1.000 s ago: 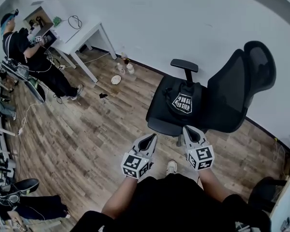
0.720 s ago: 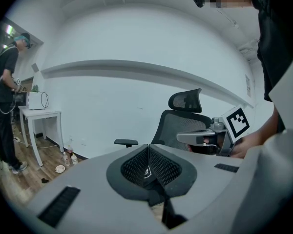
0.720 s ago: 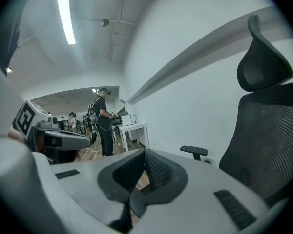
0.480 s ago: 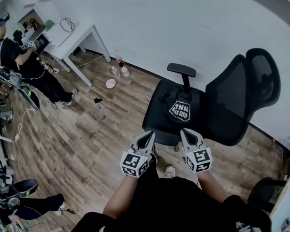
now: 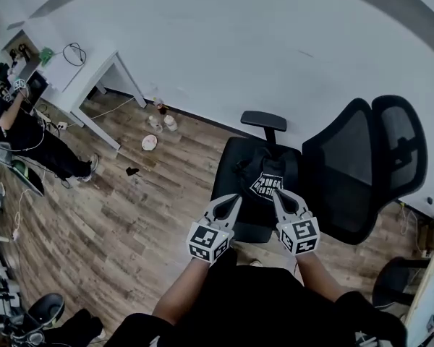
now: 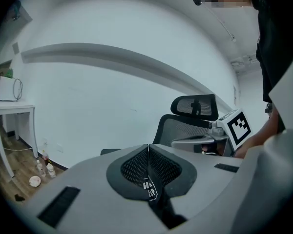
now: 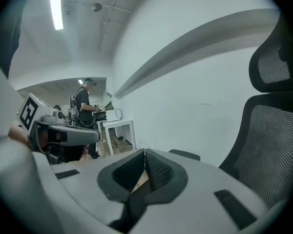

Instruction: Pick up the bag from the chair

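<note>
A black bag (image 5: pixel 266 179) with a white logo lies on the seat of a black mesh office chair (image 5: pixel 343 172). In the head view my left gripper (image 5: pixel 233 199) hovers over the seat's front edge, just left of the bag, with its jaws shut and nothing in them. Level with it, my right gripper (image 5: pixel 279 193) hangs at the bag's near edge, also shut and empty. In the left gripper view the pressed-together pads (image 6: pixel 136 167) hide most of the bag; only a strip of its logo (image 6: pixel 147 186) shows. The chair's backrest (image 7: pixel 271 150) fills the right of the right gripper view.
A white table (image 5: pixel 79 67) stands against the wall at far left, with a person (image 5: pixel 22 132) in black beside it. Small bottles and a dish (image 5: pixel 159 125) sit on the wood floor by the wall. Another dark chair (image 5: pixel 398 280) stands at the lower right.
The chair and bag have drawn closer to me. Both grippers have advanced from short of the seat to over its front edge, and have stayed shut.
</note>
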